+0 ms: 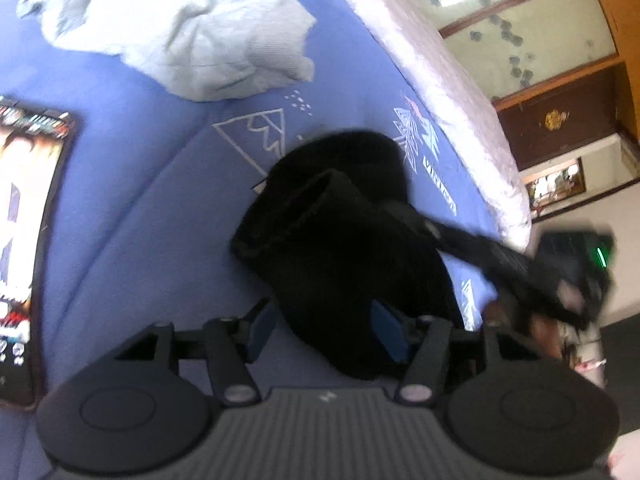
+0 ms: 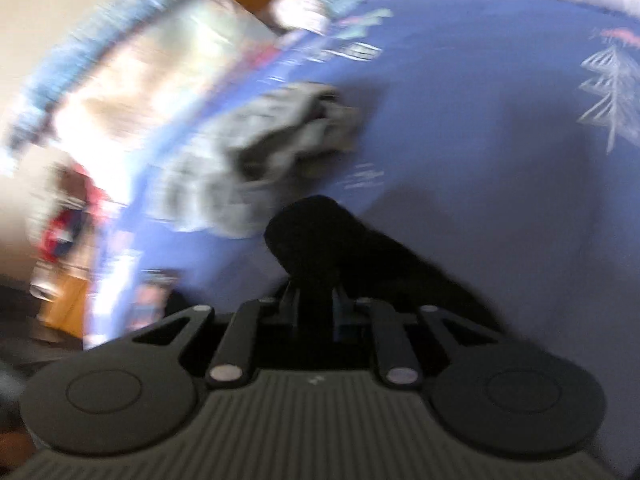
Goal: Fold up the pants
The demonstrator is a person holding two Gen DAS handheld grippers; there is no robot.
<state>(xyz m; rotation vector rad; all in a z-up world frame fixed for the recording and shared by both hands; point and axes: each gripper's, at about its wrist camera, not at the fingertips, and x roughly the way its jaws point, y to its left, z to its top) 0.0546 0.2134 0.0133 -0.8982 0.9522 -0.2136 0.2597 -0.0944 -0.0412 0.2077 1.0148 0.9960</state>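
Note:
Black pants (image 1: 340, 240) lie bunched on a blue printed bedsheet (image 1: 140, 184). My left gripper (image 1: 324, 332) is open, its blue pads either side of the bunched cloth. One pant end stretches right to my right gripper (image 1: 572, 280), seen blurred near the bed edge. In the right wrist view my right gripper (image 2: 314, 300) is shut on the black pants (image 2: 316, 236), with the cloth rising from between the fingers. That view is motion-blurred.
A crumpled light-blue garment (image 1: 180, 28) lies at the far left of the bed. A grey garment (image 2: 272, 148) lies ahead of the right gripper. A dark printed board or book (image 1: 24, 240) lies at the left. A white quilt (image 1: 440, 80) runs along the bed's edge.

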